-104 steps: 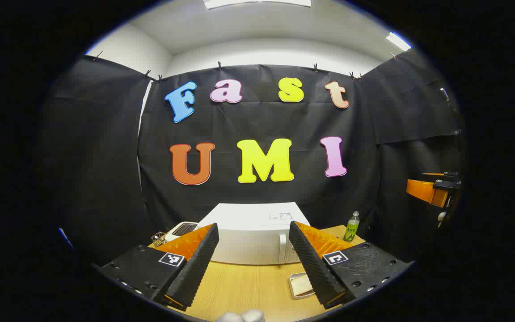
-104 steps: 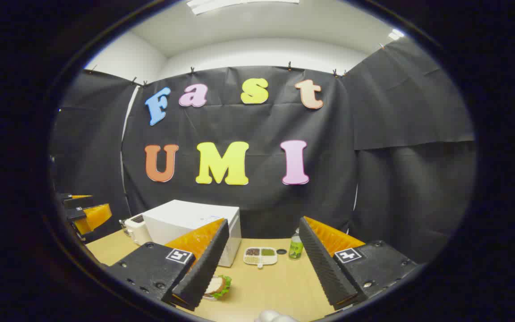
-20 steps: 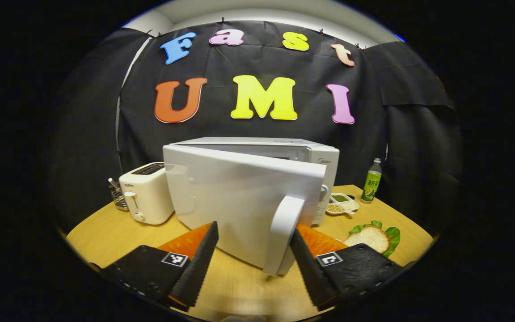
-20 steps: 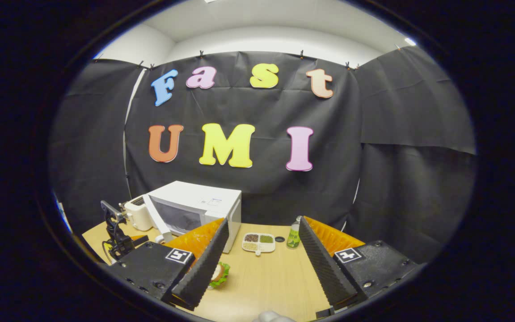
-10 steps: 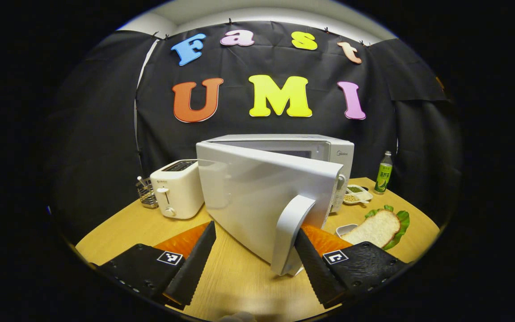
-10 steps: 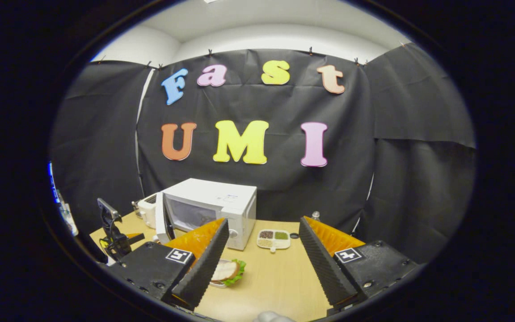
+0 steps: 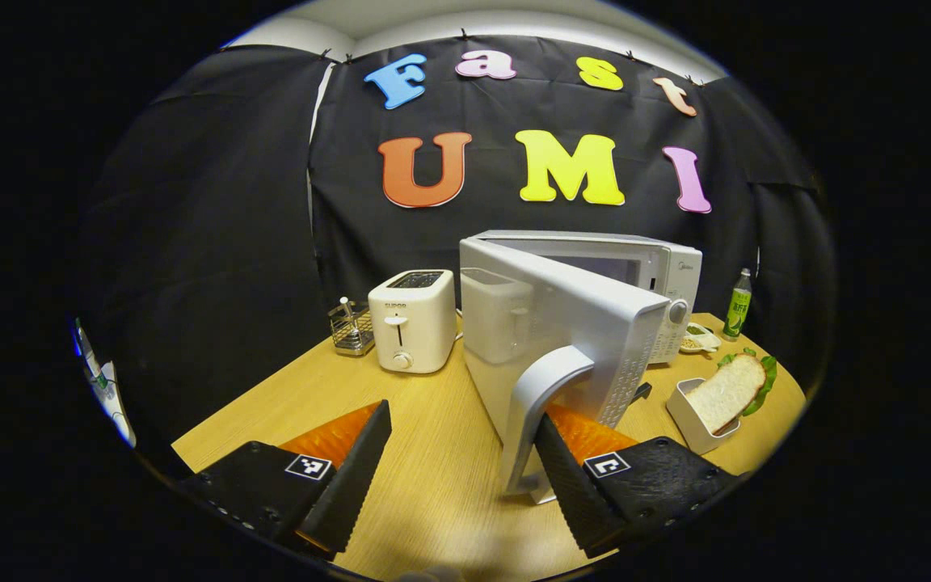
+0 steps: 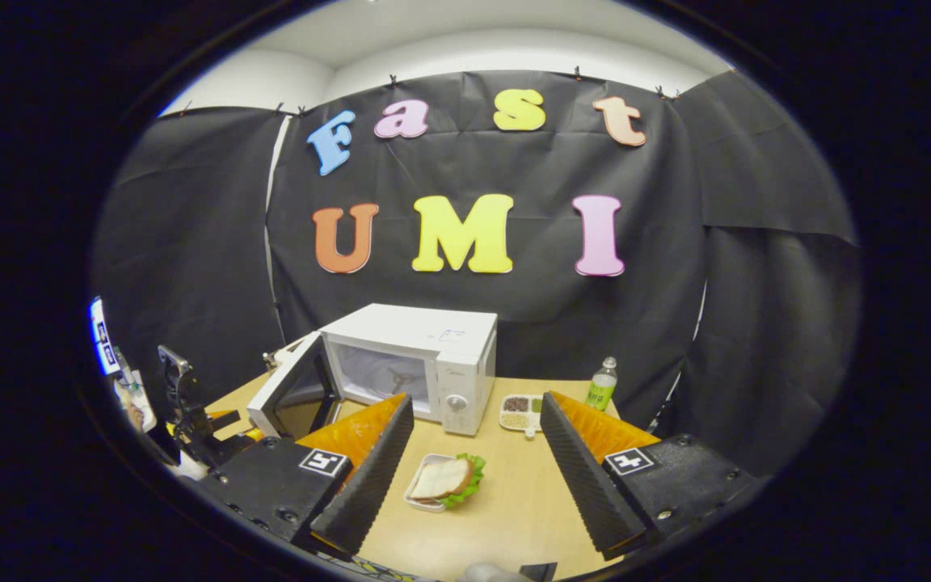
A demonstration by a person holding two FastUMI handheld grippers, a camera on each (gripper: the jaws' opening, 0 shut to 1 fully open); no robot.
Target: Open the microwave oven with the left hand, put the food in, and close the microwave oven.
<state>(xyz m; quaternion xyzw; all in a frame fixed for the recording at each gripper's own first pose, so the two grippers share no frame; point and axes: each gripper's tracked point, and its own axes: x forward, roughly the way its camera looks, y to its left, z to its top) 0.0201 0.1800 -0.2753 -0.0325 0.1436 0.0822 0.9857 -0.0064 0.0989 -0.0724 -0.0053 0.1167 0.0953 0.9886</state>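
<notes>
While the microwave door [image 7: 550, 323] stands ajar, left claw [image 7: 461, 473] wide beside its handle [image 7: 537, 420], right claw [image 8: 473, 473] wide above sandwich [image 8: 443, 478].

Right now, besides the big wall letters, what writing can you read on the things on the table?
None can be read.
toaster: small word on its front, too blurred.
microwave: brand mark above its dial, too small.
sticker on the microwave's top: too small.
bottle: label print, too small.
</notes>
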